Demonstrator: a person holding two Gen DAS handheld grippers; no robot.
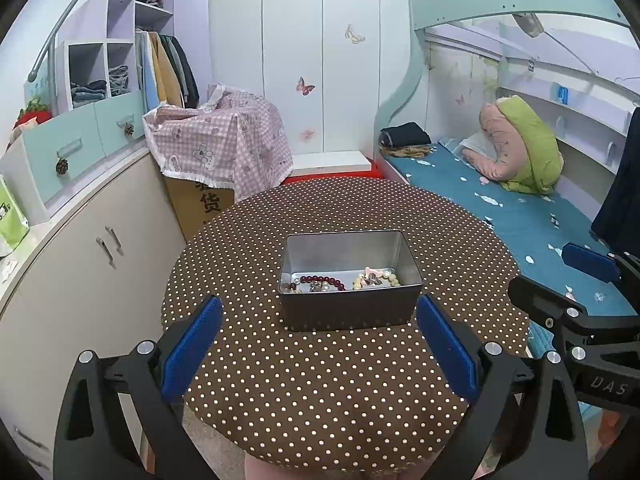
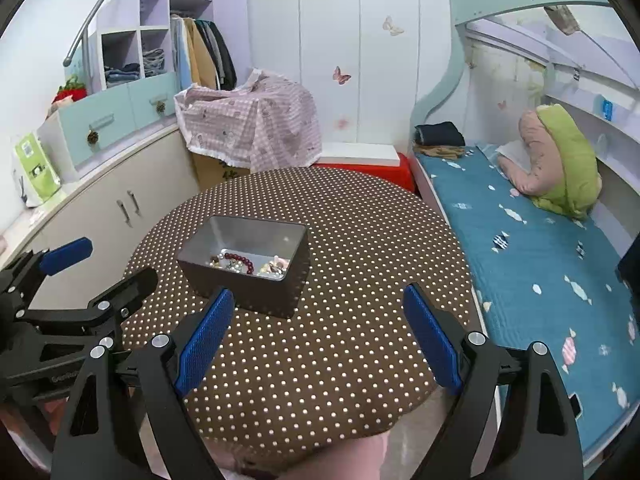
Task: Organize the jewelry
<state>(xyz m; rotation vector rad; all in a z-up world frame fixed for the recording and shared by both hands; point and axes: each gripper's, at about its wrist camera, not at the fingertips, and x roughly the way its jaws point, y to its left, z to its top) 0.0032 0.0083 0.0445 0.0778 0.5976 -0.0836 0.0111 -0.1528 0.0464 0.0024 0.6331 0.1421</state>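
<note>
Here, near to far:
Left gripper (image 1: 320, 344): jaws spread wide, empty, aimed straight at the tin.
Right gripper (image 2: 316, 336): jaws spread, empty; tin lies ahead-left.
Tin (image 1: 350, 308): on the dotted table (image 1: 320, 400), long axis crosswise, nearer the left gripper.
Jewelry (image 1: 340, 282): heaped inside the tin.

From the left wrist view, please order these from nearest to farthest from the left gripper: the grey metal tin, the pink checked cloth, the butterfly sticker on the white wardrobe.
1. Grey metal tin, just ahead of the left gripper, centre of table.
2. Pink checked cloth, behind table, left.
3. Butterfly sticker, on the back wardrobe.
</note>
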